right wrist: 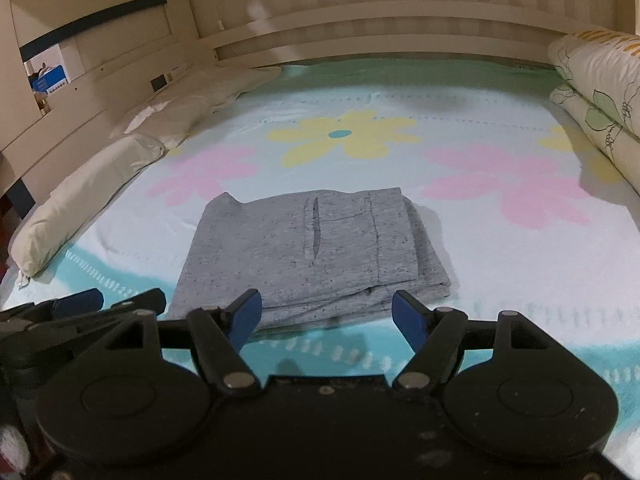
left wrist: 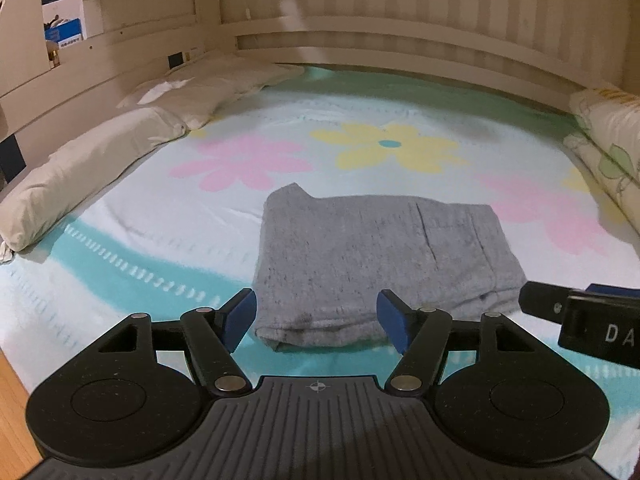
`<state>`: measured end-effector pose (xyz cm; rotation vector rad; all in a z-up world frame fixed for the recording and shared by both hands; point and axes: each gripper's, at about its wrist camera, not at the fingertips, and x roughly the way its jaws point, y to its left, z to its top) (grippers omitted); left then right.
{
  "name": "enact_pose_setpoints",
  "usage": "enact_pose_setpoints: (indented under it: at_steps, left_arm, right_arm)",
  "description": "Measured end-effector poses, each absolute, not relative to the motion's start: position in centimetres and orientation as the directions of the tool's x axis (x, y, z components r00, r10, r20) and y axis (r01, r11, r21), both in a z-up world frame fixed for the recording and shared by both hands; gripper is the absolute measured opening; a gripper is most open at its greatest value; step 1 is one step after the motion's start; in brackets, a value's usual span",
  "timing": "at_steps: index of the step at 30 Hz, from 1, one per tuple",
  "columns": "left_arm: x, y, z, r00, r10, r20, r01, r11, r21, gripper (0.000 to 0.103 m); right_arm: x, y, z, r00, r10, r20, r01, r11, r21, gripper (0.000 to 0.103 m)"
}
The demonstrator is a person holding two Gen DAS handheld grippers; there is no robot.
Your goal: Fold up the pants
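While one folded grey knit pair of pants (left wrist: pixel 372 264) lay on the flowered bedsheet (left wrist: pixel 160 240), two black grippers, left (left wrist: pixel 316 316) and right (right wrist: pixel 326 316), hovered before it (jaws spread, empty).

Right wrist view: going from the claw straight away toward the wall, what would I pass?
Right claw → folded grey pants → yellow flower on the bedsheet → slatted bed rail.

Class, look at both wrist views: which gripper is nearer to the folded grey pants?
Left, narrowly. The left gripper is open with its fingers straddling the near edge of the pants. The right gripper is open just short of that edge.
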<state>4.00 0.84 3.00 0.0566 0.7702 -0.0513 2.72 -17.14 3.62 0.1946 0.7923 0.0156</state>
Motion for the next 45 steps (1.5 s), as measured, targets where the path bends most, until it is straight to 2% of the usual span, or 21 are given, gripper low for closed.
enact_pose_setpoints:
  at_steps: [10,13,45]
  left_arm:
    - [3.7,0.5,2.4,0.687,-0.035,-0.726,0.093,0.995,0.04,0.065]
    - [4.1,0.6,2.1,0.654,-0.066,-0.754,0.099,0.995,-0.002,0.065]
    - [4.5,0.7,1.5,0.624,-0.066,-0.779,0.09,0.996,-0.012,0.065]
  right_arm:
    - [2.5,-17.2,3.4,0.667,0.105,-0.738,0.071,0.977,0.203,0.076]
    - [2.5,-17.1,3.1,0.657,0.092,-0.748,0.076,0.979,0.187,0.076]
    - [2.5,-16.2,2.8,0.641,0.085,-0.763,0.07,0.983,0.168,0.076]
